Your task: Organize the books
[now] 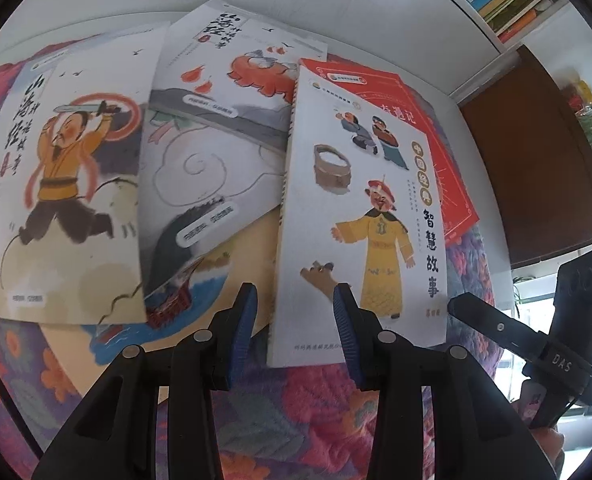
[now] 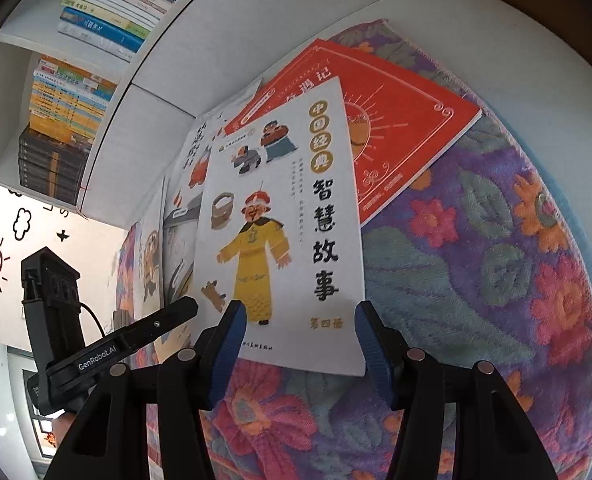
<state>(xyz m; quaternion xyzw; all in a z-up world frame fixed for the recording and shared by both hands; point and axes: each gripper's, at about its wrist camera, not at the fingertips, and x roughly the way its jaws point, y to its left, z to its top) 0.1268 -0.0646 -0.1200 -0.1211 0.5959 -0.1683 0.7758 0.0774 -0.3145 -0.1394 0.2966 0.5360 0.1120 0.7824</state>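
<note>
While both grippers' fingers (image 2: pixel 232 344) gape empty, the white book (image 2: pixel 284 232) lies just beyond them.

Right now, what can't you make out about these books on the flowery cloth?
- Red book: title half covered by the white book in both views.
- Bottom book, left view: cover mostly buried under others.
- Shelf books, right view: spines too small to read.

left gripper (image 1: pixel 294 304) points steeply down, jaws parted a little with nothing between the blue pads; right gripper (image 2: pixel 301 322) — just beside it — also tilts down, its jaws wider apart and gripping nothing.
</note>
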